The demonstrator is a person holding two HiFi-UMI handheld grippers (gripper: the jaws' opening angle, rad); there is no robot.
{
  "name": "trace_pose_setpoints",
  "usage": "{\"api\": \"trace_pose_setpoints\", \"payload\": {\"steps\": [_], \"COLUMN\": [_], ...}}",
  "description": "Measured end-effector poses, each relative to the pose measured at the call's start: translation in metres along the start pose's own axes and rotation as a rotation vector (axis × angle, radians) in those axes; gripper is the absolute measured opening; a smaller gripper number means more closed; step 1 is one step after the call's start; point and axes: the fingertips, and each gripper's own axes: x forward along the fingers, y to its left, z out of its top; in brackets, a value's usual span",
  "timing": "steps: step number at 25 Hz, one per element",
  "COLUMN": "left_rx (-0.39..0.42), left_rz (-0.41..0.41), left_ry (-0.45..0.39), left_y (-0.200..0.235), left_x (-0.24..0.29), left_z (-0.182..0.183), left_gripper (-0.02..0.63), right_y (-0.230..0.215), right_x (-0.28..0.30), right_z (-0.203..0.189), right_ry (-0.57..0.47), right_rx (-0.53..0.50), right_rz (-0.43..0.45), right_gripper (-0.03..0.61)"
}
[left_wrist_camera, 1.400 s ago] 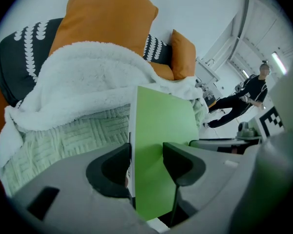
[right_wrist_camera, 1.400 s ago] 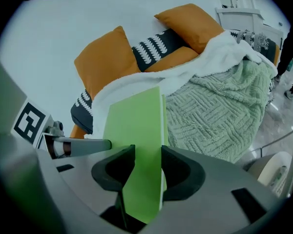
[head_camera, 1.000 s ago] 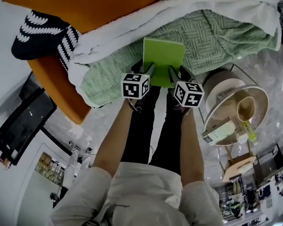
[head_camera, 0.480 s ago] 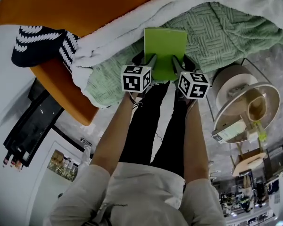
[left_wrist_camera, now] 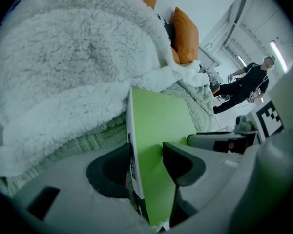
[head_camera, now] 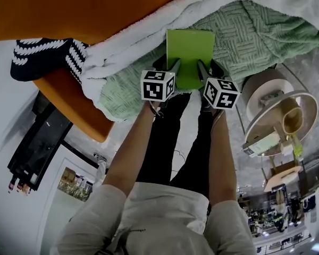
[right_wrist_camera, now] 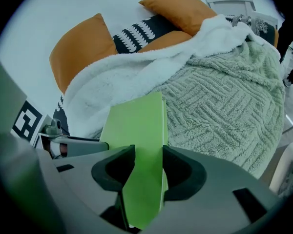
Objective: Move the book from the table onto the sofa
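A thin book with a bright green cover (head_camera: 189, 54) is held flat over the green knitted blanket (head_camera: 255, 36) on the orange sofa (head_camera: 69, 4). My left gripper (head_camera: 173, 70) is shut on its near left edge and my right gripper (head_camera: 202, 72) on its near right edge. In the left gripper view the book (left_wrist_camera: 154, 130) stands edge-on between the dark pads (left_wrist_camera: 183, 162), spine showing. In the right gripper view the book (right_wrist_camera: 136, 126) runs between the pads (right_wrist_camera: 185, 172) toward the blankets. Whether the book touches the blanket I cannot tell.
A white fleece blanket (head_camera: 127, 41) lies along the sofa beside the green one. A black-and-white patterned cushion (head_camera: 40, 57) sits at the left. A round side table (head_camera: 279, 121) carrying small items stands at the right. A person in black (left_wrist_camera: 241, 84) stands far off.
Both grippers, still shut on the book, have carried it a little farther over the green blanket and lower toward it.
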Motion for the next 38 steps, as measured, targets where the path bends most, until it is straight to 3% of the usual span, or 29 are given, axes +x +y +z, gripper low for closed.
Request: {"api": "trace_pose_setpoints", "payload": {"steps": [4, 10, 16, 25, 31, 38], "left_rx": [0.011, 0.007, -0.013, 0.030, 0.035, 0.034], "left_rz": [-0.012, 0.007, 0.055, 0.076, 0.089, 0.123], "left_ry": [0.007, -0.001, -0.088, -0.218, -0.276, -0.361], "left_y": [-0.003, -0.005, -0.019, -0.100, -0.169, -0.222], "left_x": [-0.003, -0.023, -0.067, -0.155, -0.221, -0.283], "left_z": [0.002, 0.000, -0.002, -0.028, -0.068, -0.113], "left_gripper": [0.215, 0.215, 0.215, 0.215, 0.215, 0.213], "right_y": [0.000, -0.006, 0.004, 0.042, 0.062, 0.078], "right_x": [-0.004, -0.036, -0.074, -0.172, -0.252, -0.332], "right_z": [0.001, 0.009, 0.009, -0.011, -0.058, -0.095], "right_ry": [0.000, -0.058, -0.071, -0.132, -0.122, -0.199], "right_rx": [0.008, 0.000, -0.075, -0.183, -0.272, -0.264], "right_rz": [-0.021, -0.143, -0.115, -0.068, -0.033, -0.010], "right_gripper": [0.167, 0.166, 0.166, 0.161, 0.160, 0.153]}}
